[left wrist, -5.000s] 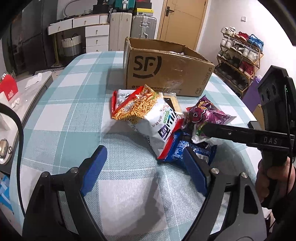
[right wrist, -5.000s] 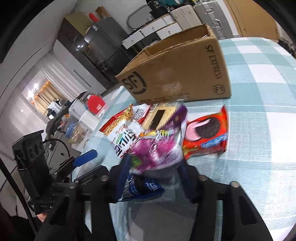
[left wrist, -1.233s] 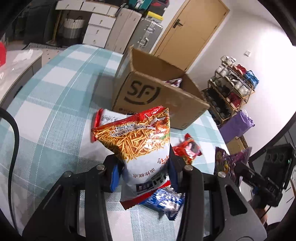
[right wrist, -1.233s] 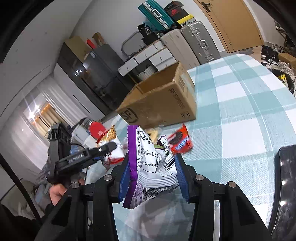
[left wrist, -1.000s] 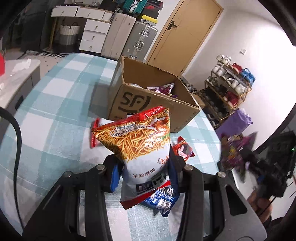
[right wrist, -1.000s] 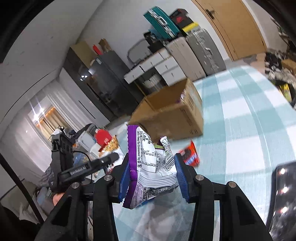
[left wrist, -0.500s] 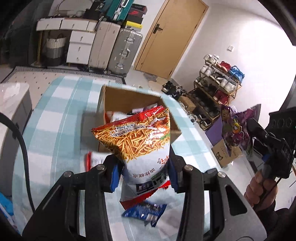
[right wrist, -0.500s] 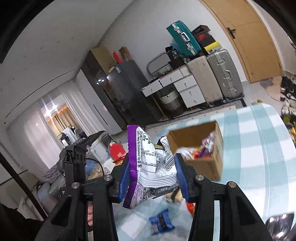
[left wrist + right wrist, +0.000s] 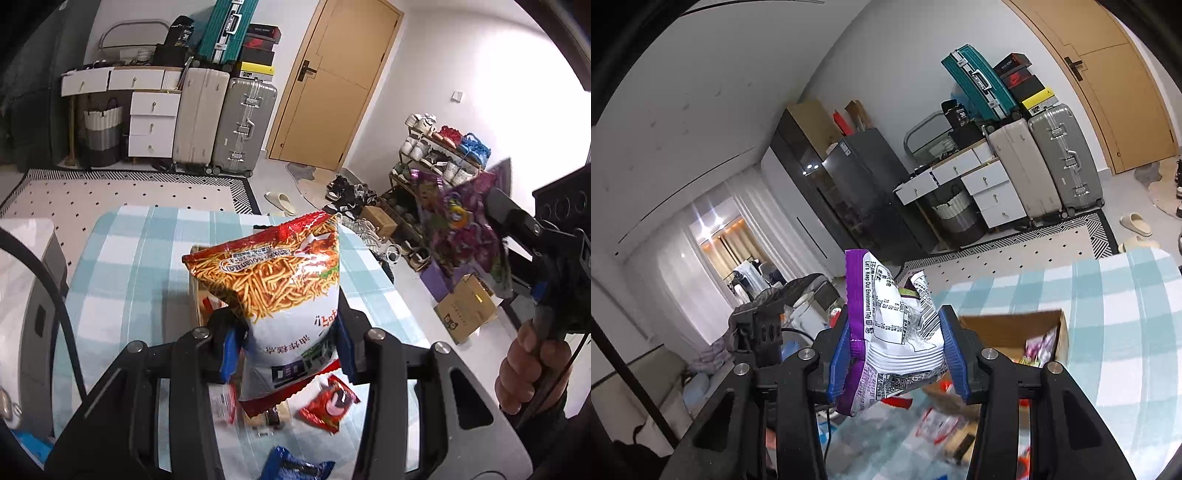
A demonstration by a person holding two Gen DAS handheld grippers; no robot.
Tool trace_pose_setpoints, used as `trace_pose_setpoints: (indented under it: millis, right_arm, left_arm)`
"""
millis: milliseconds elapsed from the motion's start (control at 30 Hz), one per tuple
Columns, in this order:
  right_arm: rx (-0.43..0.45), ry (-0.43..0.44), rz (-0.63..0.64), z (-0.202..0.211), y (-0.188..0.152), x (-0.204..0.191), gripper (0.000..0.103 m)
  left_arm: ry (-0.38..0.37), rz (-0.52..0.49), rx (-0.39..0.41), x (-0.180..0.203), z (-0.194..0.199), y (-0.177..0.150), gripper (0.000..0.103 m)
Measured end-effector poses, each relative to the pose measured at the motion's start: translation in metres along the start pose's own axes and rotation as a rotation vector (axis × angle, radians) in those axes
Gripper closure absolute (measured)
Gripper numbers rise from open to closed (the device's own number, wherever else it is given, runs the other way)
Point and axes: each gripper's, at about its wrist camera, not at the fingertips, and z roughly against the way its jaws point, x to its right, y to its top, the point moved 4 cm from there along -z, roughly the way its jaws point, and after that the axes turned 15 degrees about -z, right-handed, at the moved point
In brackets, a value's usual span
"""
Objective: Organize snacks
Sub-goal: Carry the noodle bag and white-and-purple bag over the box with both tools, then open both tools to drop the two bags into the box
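My left gripper (image 9: 286,347) is shut on a red and white bag of noodle sticks (image 9: 284,291), held high above the checked table (image 9: 122,266). The bag hides most of the cardboard box (image 9: 194,295) below it. My right gripper (image 9: 897,354) is shut on a purple and white snack bag (image 9: 894,332), also held high; it shows at the right of the left wrist view (image 9: 461,229). The open cardboard box (image 9: 1015,332) with snacks inside lies below and right of it.
On the table lie a red packet (image 9: 328,404), a blue packet (image 9: 295,467) and other loose snacks (image 9: 942,424). Suitcases (image 9: 225,125) and drawers stand by the door. A shoe rack (image 9: 439,151) is at the right. The left gripper's body (image 9: 757,332) shows at the left.
Both grippers have risen high above the table with their bags. The box and loose snacks now look small and far below.
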Motion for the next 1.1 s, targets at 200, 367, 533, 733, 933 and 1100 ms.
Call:
trace_pose_setpoints:
  millis: [200, 367, 533, 733, 933, 1100]
  right_arm:
    - [-0.014, -0.044, -0.010, -0.034, 0.025, 0.010, 0.058]
    - [-0.040, -0.088, -0.017, -0.065, 0.034, 0.025, 0.057]
    - [-0.069, -0.133, -0.049, -0.089, 0.037, 0.048, 0.057]
    - [-0.110, -0.218, -0.061, -0.116, 0.027, 0.086, 0.057]
    - [-0.161, -0.280, -0.056, -0.140, 0.015, 0.115, 0.057]
    - [-0.185, -0.306, -0.049, -0.149, 0.008, 0.125, 0.057]
  left_arm:
    - [0.017, -0.017, -0.037, -0.005, -0.030, 0.026, 0.064]
    - [0.012, -0.018, -0.097, -0.007, -0.074, 0.028, 0.064]
    - [0.021, -0.021, -0.151, -0.012, -0.121, 0.013, 0.064]
    - [0.011, -0.019, -0.218, -0.017, -0.163, -0.007, 0.064]
    - [0.010, -0.008, -0.247, -0.030, -0.191, -0.016, 0.064]
    - [0.017, -0.003, -0.271, -0.040, -0.210, -0.018, 0.063]
